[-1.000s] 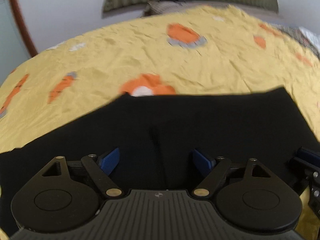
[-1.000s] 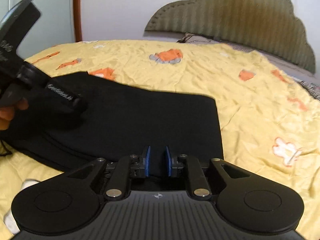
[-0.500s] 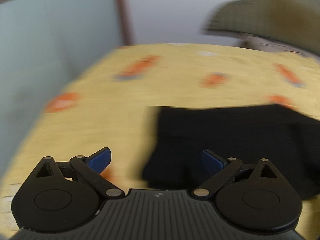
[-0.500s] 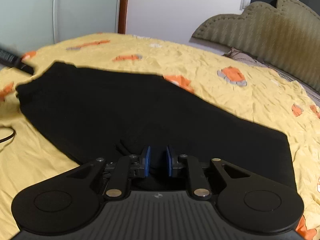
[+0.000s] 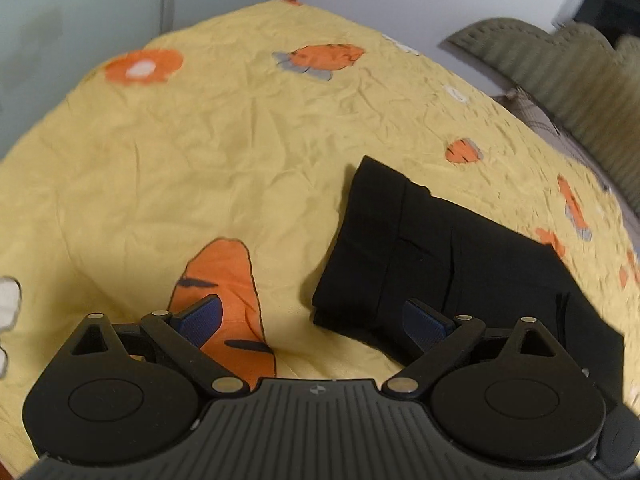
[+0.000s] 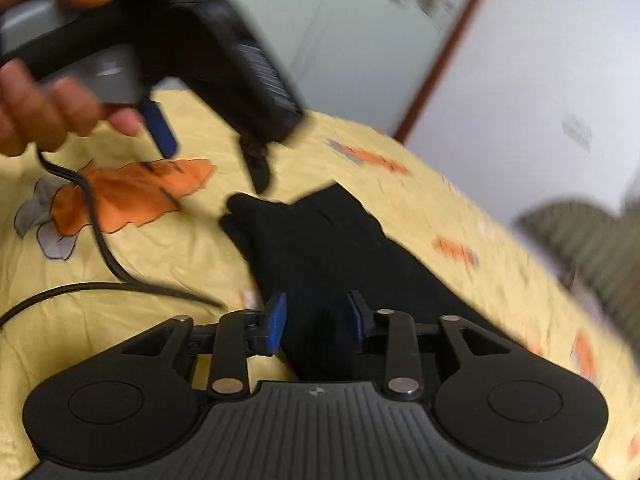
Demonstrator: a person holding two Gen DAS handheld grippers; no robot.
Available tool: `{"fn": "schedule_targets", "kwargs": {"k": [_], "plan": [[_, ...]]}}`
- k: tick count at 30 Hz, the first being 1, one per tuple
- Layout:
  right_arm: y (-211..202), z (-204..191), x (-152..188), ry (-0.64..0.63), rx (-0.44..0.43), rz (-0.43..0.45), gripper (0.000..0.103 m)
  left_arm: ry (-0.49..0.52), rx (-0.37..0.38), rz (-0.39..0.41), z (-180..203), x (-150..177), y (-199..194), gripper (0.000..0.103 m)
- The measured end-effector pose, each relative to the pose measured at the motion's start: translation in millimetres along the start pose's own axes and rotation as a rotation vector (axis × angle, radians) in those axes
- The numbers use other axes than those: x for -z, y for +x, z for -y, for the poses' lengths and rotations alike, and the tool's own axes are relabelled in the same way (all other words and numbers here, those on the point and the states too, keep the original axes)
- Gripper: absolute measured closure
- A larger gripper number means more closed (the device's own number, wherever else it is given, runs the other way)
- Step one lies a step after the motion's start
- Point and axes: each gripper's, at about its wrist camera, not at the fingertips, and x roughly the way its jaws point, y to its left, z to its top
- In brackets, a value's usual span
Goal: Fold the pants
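Black pants (image 5: 432,256) lie folded into a long strip on the yellow bedspread (image 5: 200,152). My left gripper (image 5: 312,318) hovers wide open at the strip's near left end, with nothing held. One pad (image 5: 200,316) is over an orange carrot print, the other over the black cloth. In the right wrist view the pants (image 6: 320,248) run away from my right gripper (image 6: 316,322). Its jaws are opening, and black cloth lies between and below the pads without being pressed. The left gripper (image 6: 208,152) shows blurred at upper left, above the pants' far end.
A person's hand (image 6: 40,112) holds the left gripper's handle. Black cables (image 6: 100,248) trail over the bedspread left of the pants. A padded olive headboard (image 5: 580,80) stands at the far right, with a pale wall and a glass door behind the bed.
Both grippers have swung left along the pants and rolled. The left one now sits at the strip's end over bare bedspread. The right jaws, nearly shut before, have parted.
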Motion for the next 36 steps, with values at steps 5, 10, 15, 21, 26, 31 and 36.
{"fn": "schedule_targets", "kwargs": {"k": [5,10,15,21,26,31,36], "plan": [[11,-14,-8,-0.087,-0.002,-0.029,0.063,-0.126,0.119,-0.090,-25,5,11,0.006],[15,-30,-8,-0.190,0.040,-0.029,0.062,-0.254,0.193,-0.147,-41,6,30,0.005],[51,-50,-7,-0.344,0.120,-0.016,0.060,-0.371,0.320,-0.198,-52,8,43,0.003],[78,-54,-20,-0.345,0.113,0.055,0.082,-0.494,0.432,-0.250,-62,0,60,0.001],[64,-8,-32,-0.031,-0.026,0.077,0.090,-0.547,0.501,-0.258,-56,-13,79,0.001],[48,46,-37,0.252,-0.129,0.124,0.090,-0.622,0.576,-0.258,-37,-29,113,0.001],[45,57,-27,0.343,-0.166,0.138,0.089,-0.646,0.635,-0.230,-27,-41,130,0.066]]}}
